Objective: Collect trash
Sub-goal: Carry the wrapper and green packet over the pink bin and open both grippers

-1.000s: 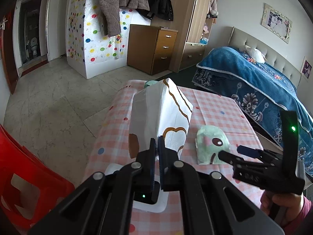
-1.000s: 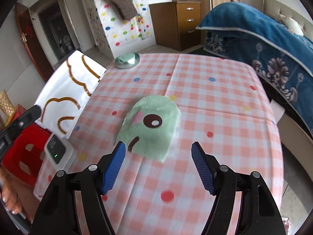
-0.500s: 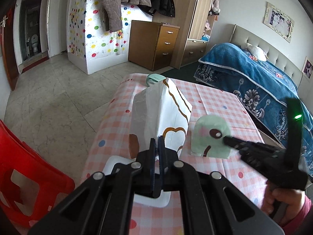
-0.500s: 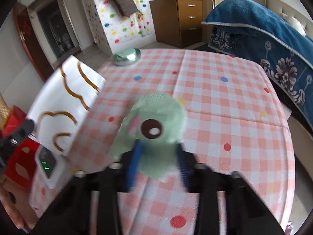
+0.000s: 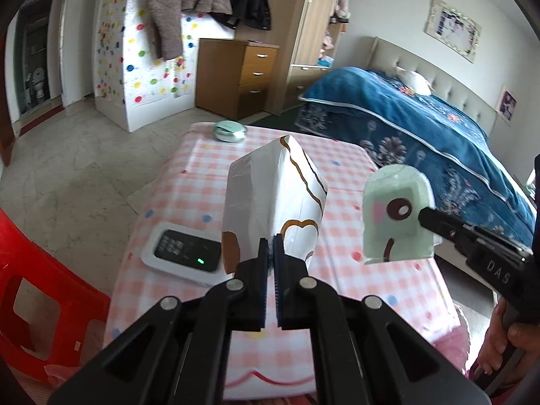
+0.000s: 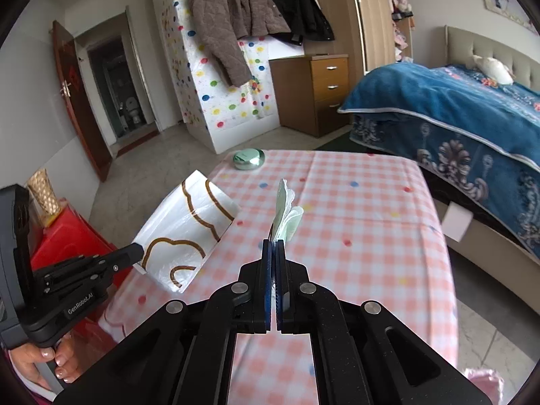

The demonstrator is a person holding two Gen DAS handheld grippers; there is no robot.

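A white plastic bag (image 5: 270,202) with brown cloud outlines stands up over the pink checked table (image 5: 189,168), its rim pinched in my shut left gripper (image 5: 271,246). In the right wrist view the same bag (image 6: 182,236) hangs at the left, held by the left gripper (image 6: 136,253). A pale green wrapper (image 5: 395,216) with a brown eye print hangs in the air right of the bag. My right gripper (image 6: 272,244) is shut on the wrapper (image 6: 285,216), seen edge-on above the table (image 6: 354,236).
A white device (image 5: 182,253) with a dark screen and a green light lies on the table left of the bag. A round green tin (image 6: 249,159) sits at the far edge. A red plastic stool (image 5: 30,290) stands left; a blue-covered bed (image 6: 455,114) is right.
The right gripper closed on the green wrapper, which lay flat on the table, and lifted it into the air. The left gripper drew back with the bag, uncovering the white device.
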